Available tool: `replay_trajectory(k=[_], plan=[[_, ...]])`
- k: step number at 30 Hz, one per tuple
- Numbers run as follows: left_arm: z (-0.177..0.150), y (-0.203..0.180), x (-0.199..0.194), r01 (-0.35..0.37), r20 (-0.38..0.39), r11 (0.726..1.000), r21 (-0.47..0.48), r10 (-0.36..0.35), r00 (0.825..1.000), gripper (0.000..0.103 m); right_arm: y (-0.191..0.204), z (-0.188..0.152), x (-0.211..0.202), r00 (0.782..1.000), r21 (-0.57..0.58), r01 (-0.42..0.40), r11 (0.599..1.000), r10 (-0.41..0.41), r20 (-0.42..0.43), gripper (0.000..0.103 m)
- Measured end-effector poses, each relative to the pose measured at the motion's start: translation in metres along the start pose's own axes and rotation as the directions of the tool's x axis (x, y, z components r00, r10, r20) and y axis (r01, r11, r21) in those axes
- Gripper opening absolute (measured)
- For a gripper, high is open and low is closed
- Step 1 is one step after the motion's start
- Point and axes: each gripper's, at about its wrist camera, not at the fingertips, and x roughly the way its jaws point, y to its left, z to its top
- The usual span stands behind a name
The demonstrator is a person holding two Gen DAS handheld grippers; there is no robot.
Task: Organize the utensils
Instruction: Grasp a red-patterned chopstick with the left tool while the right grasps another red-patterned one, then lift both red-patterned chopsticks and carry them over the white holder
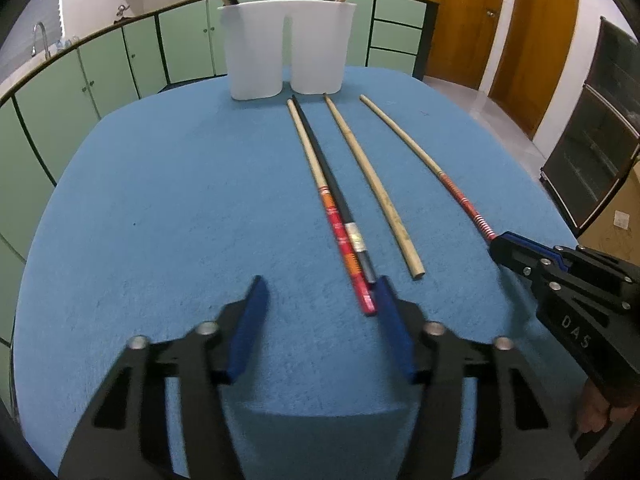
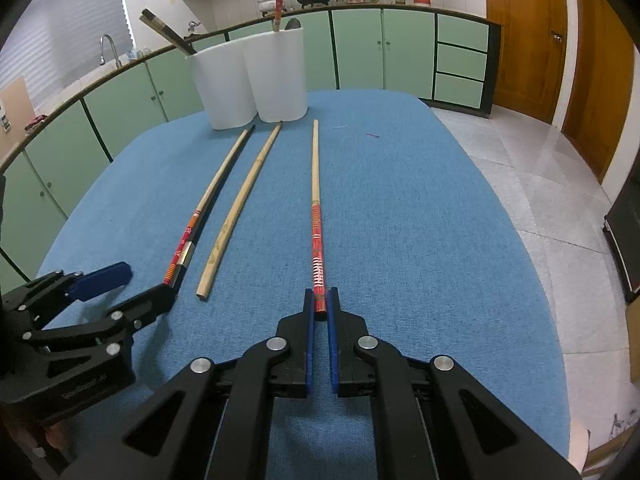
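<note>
Several chopsticks lie on the blue cloth table (image 1: 160, 200). A red-patterned chopstick (image 1: 320, 192) lies against a black chopstick (image 1: 332, 184); a plain bamboo chopstick (image 1: 372, 184) lies to their right. My left gripper (image 1: 320, 292) is open, its right finger beside the near ends of the red and black pair. My right gripper (image 2: 320, 300) is shut on the near end of a red-banded chopstick (image 2: 316, 208) that lies flat on the cloth; this chopstick also shows in the left wrist view (image 1: 424, 160). A white two-compartment holder (image 1: 286, 44) stands at the far edge and holds chopsticks.
Green kitchen cabinets (image 1: 100, 72) and a counter with pots run behind the table. Wooden doors (image 2: 560, 40) and a tiled floor (image 2: 540, 184) are to the right. The holder also shows in the right wrist view (image 2: 248, 80).
</note>
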Motion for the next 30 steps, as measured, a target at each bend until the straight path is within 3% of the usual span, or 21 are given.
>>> replay_trajectory(k=[2,4,5,14,16,19,23,25,30], plan=[[0.001,0.0,-0.001,0.001,0.004,1.0,0.001,-0.001,1.0,0.03,0.0,0.0,0.0,1.0,0.001,-0.005,1.0,0.005,0.0,0.006],[0.001,0.005,-0.002,0.002,0.004,1.0,-0.003,-0.002,1.0,0.009,0.001,0.0,0.0,1.0,-0.001,-0.007,1.0,0.007,0.0,0.006],[0.002,0.009,-0.002,0.006,0.003,1.0,-0.011,-0.006,1.0,0.006,0.001,0.0,0.0,1.0,-0.001,-0.007,1.0,0.007,0.0,0.006],[0.0,0.04,-0.004,-0.021,0.007,0.994,-0.103,0.022,1.0,0.009,0.0,0.0,0.0,1.0,0.001,-0.012,1.0,0.012,-0.002,0.007],[0.0,0.037,-0.004,-0.016,0.01,0.995,-0.095,0.017,1.0,0.024,0.0,0.0,0.0,1.0,0.008,-0.015,1.0,0.015,0.0,0.007],[-0.003,0.032,-0.004,-0.019,0.015,0.997,-0.081,0.02,1.0,0.033,-0.001,0.0,0.001,1.0,0.015,-0.02,1.0,0.02,-0.001,0.007],[-0.004,0.033,-0.004,-0.017,0.016,0.996,-0.088,0.018,1.0,0.026,-0.002,0.0,0.003,1.0,0.019,-0.021,1.0,0.021,-0.002,0.006],[-0.004,0.033,-0.004,-0.01,0.013,0.996,-0.09,0.011,1.0,0.005,-0.002,0.0,0.003,1.0,0.02,-0.019,1.0,0.019,-0.002,0.006],[-0.001,0.033,-0.008,0.007,0.016,0.995,-0.099,-0.005,1.0,0.005,-0.002,0.003,-0.002,1.0,0.018,-0.02,1.0,0.02,0.003,0.006]])
